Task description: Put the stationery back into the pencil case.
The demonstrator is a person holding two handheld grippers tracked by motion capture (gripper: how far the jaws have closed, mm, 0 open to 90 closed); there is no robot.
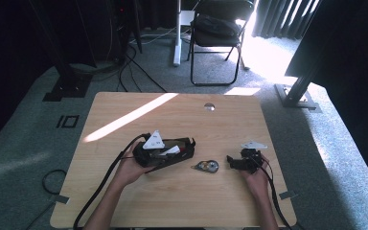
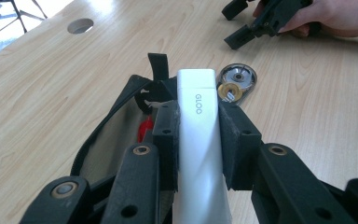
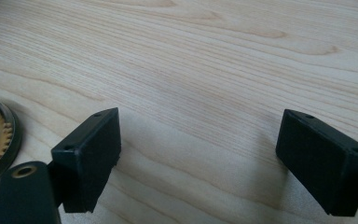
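High view: left gripper (image 1: 165, 152) over black pouch (image 1: 184, 146), desk (image 1: 139, 115) centre; tape dispenser (image 1: 207, 166) at 3 o'clock of it.
Left gripper view: fingers (image 2: 165, 135) clamp white glue stick (image 2: 197, 140).
Right gripper view: right gripper (image 3: 200, 158) fingers (image 3: 91, 151) wide, empty.

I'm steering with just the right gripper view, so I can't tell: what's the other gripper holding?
Observer: The left gripper is shut on a white glue stick marked GLOO.
Operator: Where is it?
Observer: Above an open black pencil case.
Operator: What's the round thing at my edge?
Observer: A small tape dispenser, lying between the pencil case and your right gripper.
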